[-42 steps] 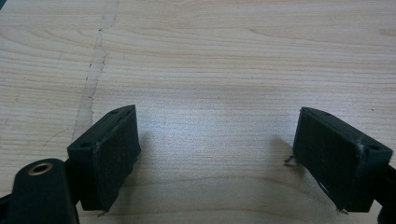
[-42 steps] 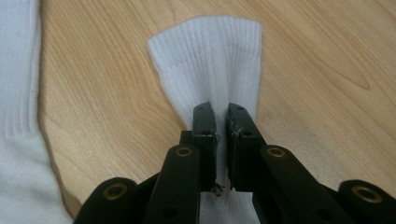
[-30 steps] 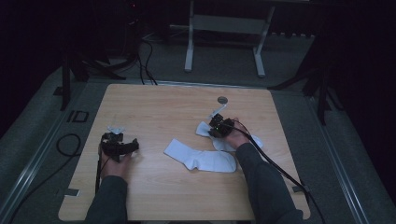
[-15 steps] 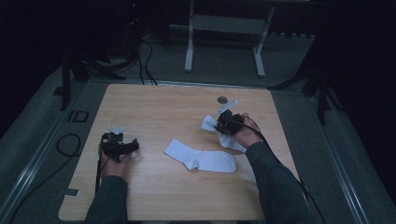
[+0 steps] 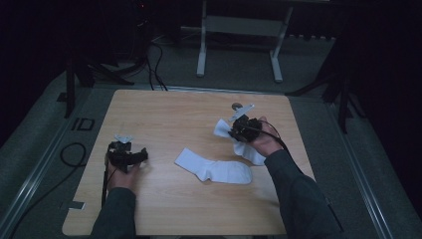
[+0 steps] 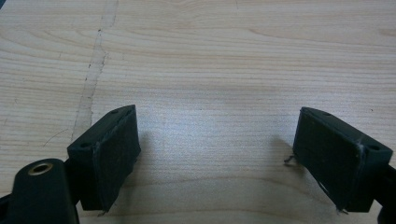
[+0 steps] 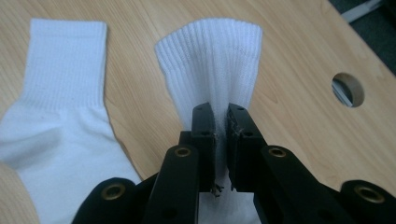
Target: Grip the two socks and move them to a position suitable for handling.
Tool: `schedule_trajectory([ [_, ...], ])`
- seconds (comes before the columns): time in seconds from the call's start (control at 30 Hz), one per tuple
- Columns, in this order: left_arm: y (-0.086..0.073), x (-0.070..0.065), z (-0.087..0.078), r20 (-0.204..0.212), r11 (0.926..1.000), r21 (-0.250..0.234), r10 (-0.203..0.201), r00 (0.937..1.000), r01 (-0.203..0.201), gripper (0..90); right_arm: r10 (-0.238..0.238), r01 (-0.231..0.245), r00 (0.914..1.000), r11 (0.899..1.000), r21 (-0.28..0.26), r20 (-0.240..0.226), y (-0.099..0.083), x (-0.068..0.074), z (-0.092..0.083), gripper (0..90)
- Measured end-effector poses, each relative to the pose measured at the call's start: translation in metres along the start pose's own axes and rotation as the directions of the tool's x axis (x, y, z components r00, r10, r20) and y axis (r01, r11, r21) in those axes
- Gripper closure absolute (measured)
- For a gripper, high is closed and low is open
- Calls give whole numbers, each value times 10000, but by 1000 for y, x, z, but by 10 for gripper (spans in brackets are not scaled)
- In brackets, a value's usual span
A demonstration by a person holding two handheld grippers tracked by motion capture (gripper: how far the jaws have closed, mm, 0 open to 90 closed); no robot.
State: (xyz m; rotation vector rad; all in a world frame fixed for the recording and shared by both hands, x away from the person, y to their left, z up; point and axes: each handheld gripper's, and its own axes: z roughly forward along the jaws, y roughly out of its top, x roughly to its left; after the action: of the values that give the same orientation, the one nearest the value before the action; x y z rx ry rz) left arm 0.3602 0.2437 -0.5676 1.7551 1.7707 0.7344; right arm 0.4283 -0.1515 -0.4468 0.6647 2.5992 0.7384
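Observation:
Two white socks are on the wooden table (image 5: 164, 114). One sock (image 5: 214, 167) lies flat near the table's middle; it also appears in the right gripper view (image 7: 60, 121), at left. My right gripper (image 5: 237, 128) is shut on the second sock (image 5: 249, 151), pinching its ribbed leg part, whose cuff (image 7: 215, 60) fans out beyond the jaws. My left gripper (image 5: 142, 155) rests at the table's left, open. Its pads (image 6: 114, 154) stand wide apart over bare wood with nothing between them.
A round hole (image 7: 348, 88) pierces the tabletop near its far right edge. Metal stand legs (image 5: 239, 45) and cables (image 5: 154, 55) sit on the floor beyond the table. A cable loop (image 5: 69, 154) lies at the left on the floor.
My right gripper has moved to the right and slightly away, carrying the pinched sock with it. The flat sock and my left gripper have stayed in place.

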Motion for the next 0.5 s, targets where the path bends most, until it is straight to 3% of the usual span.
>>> schedule_trajectory([
  [0.5,0,0,0,1,10000,-18,-18,10000,18,146,-287,287,9996,9989,-358,22,10,4,-19,824],
])
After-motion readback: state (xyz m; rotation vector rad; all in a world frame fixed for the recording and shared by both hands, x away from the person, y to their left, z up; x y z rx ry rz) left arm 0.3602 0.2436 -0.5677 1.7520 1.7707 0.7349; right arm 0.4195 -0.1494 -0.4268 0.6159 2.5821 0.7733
